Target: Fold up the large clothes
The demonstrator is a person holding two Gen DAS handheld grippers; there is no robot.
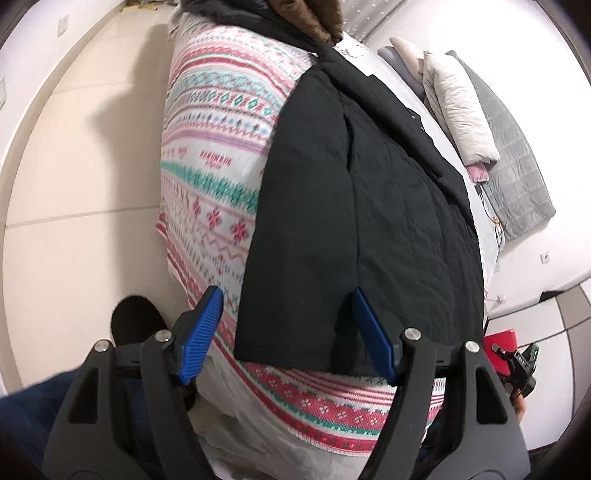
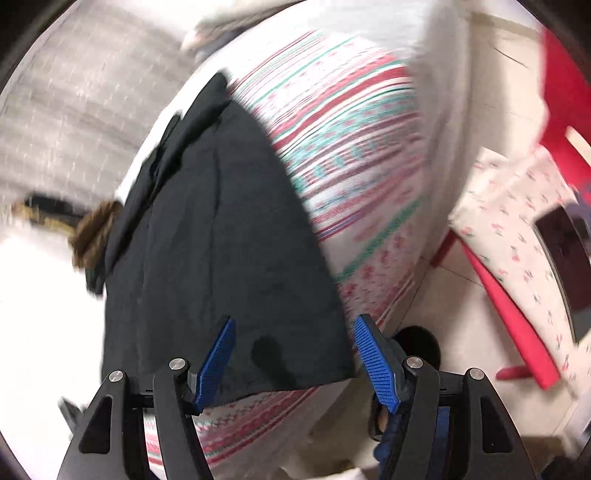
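A large black quilted coat lies flat on a bed covered by a pink, green and white patterned blanket. Its hem lies near the bed's near edge. It has a brown fur hood at the far end. My left gripper is open, hovering over the hem's left part. In the right wrist view, blurred by motion, the coat lies the same way and my right gripper is open above the hem's right corner. Neither gripper holds anything.
Pale pillows and a grey quilt lie on the bed's far right. Beige tiled floor is left of the bed. A red chair with a floral cushion stands right of the bed. A black-socked foot is by the bed.
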